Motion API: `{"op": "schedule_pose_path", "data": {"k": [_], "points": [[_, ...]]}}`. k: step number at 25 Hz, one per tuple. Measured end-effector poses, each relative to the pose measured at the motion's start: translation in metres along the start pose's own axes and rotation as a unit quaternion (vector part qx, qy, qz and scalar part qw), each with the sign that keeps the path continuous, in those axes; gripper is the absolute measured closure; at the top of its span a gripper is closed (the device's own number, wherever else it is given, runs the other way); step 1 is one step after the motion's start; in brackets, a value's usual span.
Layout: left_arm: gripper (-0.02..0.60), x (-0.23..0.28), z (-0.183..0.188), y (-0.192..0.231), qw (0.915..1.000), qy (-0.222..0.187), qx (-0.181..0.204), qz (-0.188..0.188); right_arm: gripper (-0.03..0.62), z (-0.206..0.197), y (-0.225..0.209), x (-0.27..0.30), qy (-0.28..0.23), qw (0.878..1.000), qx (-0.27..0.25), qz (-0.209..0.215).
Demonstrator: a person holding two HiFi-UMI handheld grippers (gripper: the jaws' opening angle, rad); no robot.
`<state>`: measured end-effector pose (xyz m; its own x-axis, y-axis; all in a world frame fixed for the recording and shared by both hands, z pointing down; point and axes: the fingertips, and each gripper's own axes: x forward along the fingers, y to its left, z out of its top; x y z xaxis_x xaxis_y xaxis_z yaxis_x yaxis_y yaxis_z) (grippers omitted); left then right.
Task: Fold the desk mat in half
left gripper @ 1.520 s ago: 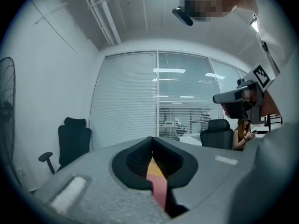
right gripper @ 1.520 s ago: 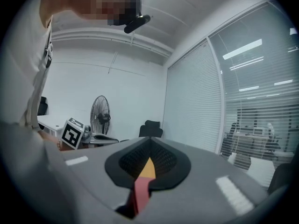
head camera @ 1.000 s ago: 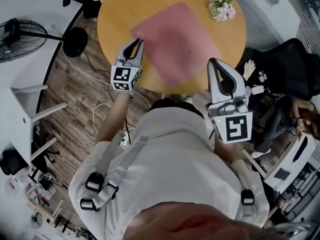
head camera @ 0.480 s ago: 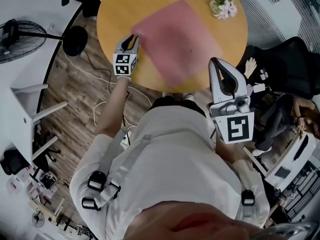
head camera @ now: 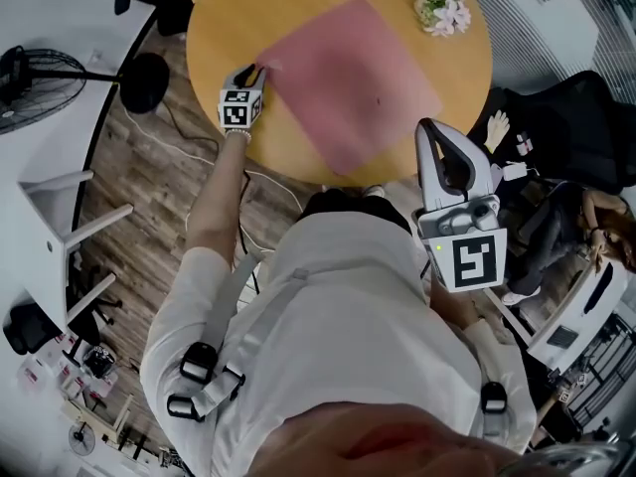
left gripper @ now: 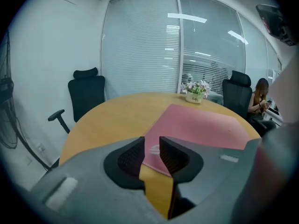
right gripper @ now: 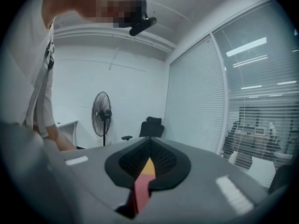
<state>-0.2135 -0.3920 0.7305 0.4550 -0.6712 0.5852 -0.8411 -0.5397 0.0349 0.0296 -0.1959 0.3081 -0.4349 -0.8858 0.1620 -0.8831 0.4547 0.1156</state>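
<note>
A pink desk mat lies flat on the round wooden table. My left gripper is down at the mat's left corner. In the left gripper view its jaws stand a little apart and have just been opening. The mat shows its corner in the gap, and the pads do not press on it. My right gripper hovers over the table's near edge, apart from the mat. In the right gripper view its tips meet, with nothing held.
A small pot of flowers stands at the table's far right, beyond the mat. Black office chairs ring the table. A floor fan stands at the left. A person sits at the right.
The left gripper has moved forward and down to the mat's left corner, and its jaws have spread. The right gripper has stayed where it was.
</note>
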Motion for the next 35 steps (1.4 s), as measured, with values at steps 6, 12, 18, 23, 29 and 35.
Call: {"op": "schedule_pose_path", "data": {"k": [6, 12, 18, 23, 29, 35], "points": [[0.458, 0.027, -0.019, 0.014, 0.999, 0.044, -0.004, 0.0, 0.589, -0.008, -0.004, 0.006, 0.012, 1.0, 0.004, -0.001], [0.434, 0.047, -0.026, 0.031, 0.9971, 0.072, -0.026, 0.01, 0.589, -0.019, -0.012, 0.01, 0.021, 1.0, -0.003, -0.002], [0.408, 0.063, -0.033, 0.034, 0.995, 0.094, -0.032, -0.005, 0.589, -0.025, -0.017, 0.014, 0.029, 1.0, 0.005, -0.009], [0.386, 0.074, -0.049, 0.033, 0.9922, 0.11, -0.058, -0.009, 0.589, -0.03, -0.023, 0.013, 0.029, 1.0, -0.003, -0.007], [0.397, 0.078, -0.049, 0.03, 0.9922, 0.105, -0.065, -0.019, 0.589, -0.038, -0.026, 0.015, 0.037, 0.999, -0.002, -0.005], [0.426, 0.078, -0.051, 0.024, 0.9924, 0.112, -0.035, -0.036, 0.589, -0.033, -0.023, 0.02, 0.035, 0.999, 0.007, -0.006]]}}
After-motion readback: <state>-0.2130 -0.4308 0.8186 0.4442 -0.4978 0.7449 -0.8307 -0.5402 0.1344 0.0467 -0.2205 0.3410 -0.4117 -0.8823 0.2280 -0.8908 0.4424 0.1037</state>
